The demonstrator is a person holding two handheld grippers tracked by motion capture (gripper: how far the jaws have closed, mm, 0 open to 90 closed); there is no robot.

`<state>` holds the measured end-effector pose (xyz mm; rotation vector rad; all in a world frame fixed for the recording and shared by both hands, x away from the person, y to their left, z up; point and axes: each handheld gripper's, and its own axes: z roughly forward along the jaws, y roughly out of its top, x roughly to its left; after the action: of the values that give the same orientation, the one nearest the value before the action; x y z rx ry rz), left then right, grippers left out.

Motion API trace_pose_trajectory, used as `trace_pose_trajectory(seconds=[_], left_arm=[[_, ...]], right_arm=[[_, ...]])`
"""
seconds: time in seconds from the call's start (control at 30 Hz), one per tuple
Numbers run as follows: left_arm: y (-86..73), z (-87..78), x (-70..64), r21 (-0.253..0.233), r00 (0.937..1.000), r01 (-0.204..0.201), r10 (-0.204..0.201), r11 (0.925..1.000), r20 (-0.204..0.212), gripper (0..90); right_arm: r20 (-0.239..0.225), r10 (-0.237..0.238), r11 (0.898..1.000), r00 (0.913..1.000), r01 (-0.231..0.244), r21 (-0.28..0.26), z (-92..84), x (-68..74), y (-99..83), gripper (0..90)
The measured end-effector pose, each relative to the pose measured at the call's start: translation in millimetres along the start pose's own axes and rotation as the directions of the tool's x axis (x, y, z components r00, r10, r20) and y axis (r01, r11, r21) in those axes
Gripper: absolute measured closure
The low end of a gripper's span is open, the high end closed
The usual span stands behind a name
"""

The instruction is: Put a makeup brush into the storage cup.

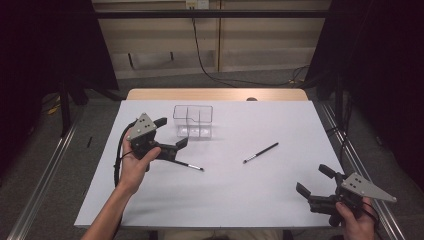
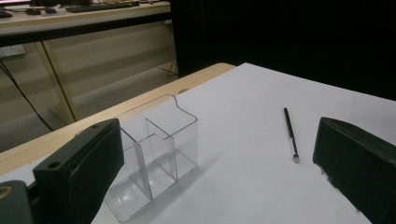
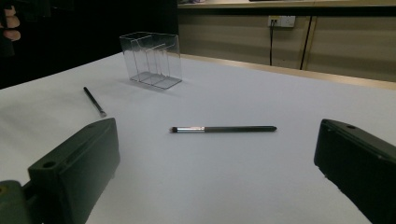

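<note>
A clear plastic organizer with several compartments stands at the table's back centre. Two slim black makeup brushes lie flat on the white table: one right of centre, the other just below my left gripper. That gripper hovers open and empty left of the organizer. My right gripper is open and empty near the front right corner. The left gripper view has the organizer close and a brush farther off. In the right gripper view a brush lies straight ahead, with the other brush and the organizer beyond.
A wooden table edge runs behind the white surface. Dark curtains stand on both sides, and cables trail on the floor behind. Bare white tabletop lies between the two grippers.
</note>
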<state>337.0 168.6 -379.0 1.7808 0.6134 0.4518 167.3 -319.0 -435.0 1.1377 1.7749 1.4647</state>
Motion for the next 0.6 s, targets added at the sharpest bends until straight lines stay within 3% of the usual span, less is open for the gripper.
trace_pose_trajectory(seconds=[0.37,0.6], left_arm=[[5.4,17.8,8.7,0.063,0.9998,-0.018,0.018,0.9978,0.006,2.0],[6.0,21.9,14.5,0.147,0.9995,-0.026,0.023,0.9888,0.022,2.6]], right_arm=[[0.001,-0.003,1.000,1.0000,0.003,0.011,0.5,0.1,-0.4,0.0],[0.000,-0.001,1.000,1.0000,0.001,0.012,0.9,-0.4,-0.7,0.0]])
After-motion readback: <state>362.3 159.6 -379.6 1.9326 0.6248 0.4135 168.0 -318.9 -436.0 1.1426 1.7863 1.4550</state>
